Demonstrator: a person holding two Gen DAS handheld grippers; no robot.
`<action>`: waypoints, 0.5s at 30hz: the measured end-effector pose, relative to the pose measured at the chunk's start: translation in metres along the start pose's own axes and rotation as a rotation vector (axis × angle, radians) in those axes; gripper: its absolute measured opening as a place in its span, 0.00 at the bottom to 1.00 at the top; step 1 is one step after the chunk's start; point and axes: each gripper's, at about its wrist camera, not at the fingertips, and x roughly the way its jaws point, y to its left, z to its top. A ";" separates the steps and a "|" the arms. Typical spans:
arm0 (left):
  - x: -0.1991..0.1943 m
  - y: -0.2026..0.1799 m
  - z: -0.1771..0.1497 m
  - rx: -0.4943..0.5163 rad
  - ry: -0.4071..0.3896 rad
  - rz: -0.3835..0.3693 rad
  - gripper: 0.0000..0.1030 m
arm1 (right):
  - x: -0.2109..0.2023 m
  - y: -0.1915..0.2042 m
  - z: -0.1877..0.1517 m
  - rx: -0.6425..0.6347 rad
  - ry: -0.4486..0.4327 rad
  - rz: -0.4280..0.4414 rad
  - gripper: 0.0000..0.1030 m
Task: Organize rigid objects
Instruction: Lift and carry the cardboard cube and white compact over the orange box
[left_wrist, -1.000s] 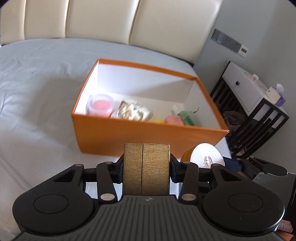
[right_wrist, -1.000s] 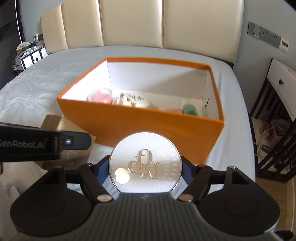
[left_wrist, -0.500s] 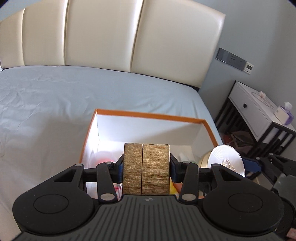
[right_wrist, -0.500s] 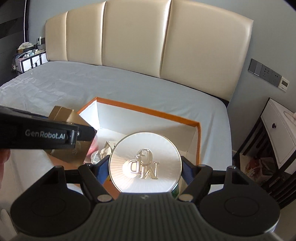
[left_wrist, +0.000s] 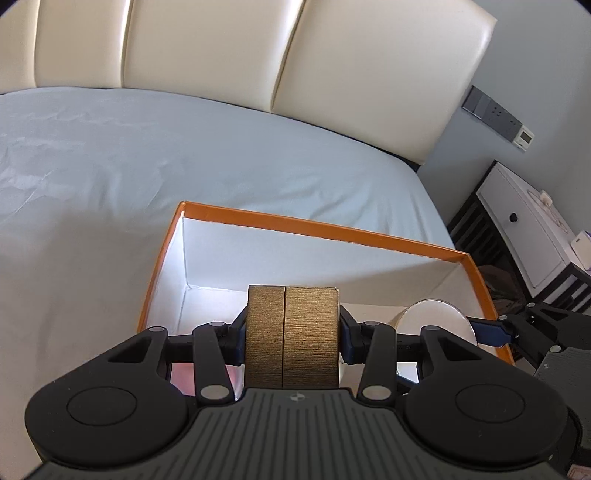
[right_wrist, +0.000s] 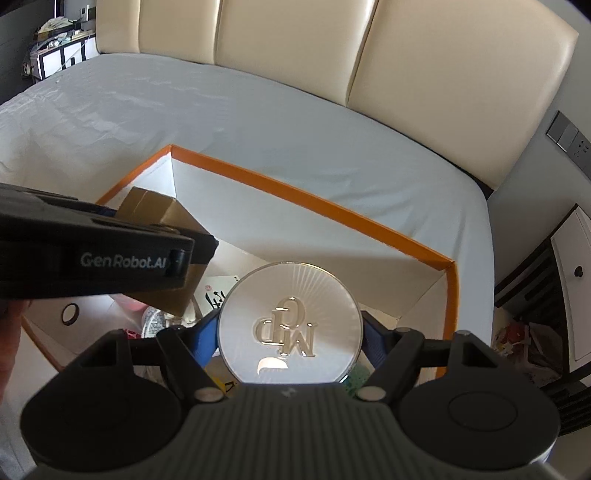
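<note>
My left gripper (left_wrist: 292, 338) is shut on a gold textured box (left_wrist: 292, 332) and holds it above the left half of the open orange box (left_wrist: 314, 226). My right gripper (right_wrist: 290, 341) is shut on a round silver tin (right_wrist: 290, 325) with raised letters, held above the right half of the orange box (right_wrist: 295, 192). The silver tin also shows in the left wrist view (left_wrist: 436, 321), and the gold box in the right wrist view (right_wrist: 162, 214). Items lie on the orange box's floor: something pink (right_wrist: 129, 304), a printed packet (right_wrist: 216, 297), something green (right_wrist: 356, 378).
The orange box sits on a pale blue bed sheet (left_wrist: 184, 147) near the bed's right edge. A cream padded headboard (right_wrist: 332, 55) stands behind. A white and black bedside table (left_wrist: 532, 232) stands to the right, below the bed level.
Both grippers have risen and moved forward over the orange box with their loads. A second ago they were in front of its near wall; now they hang above its inside.
</note>
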 end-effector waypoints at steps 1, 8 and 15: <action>0.003 0.002 0.000 -0.005 0.005 0.002 0.49 | 0.006 0.000 0.003 -0.006 0.012 -0.004 0.73; 0.019 0.018 0.008 -0.063 0.038 -0.013 0.49 | 0.043 0.007 0.016 -0.054 0.082 -0.011 0.73; 0.030 0.025 0.016 -0.108 0.034 -0.044 0.49 | 0.077 0.010 0.024 -0.059 0.141 -0.010 0.73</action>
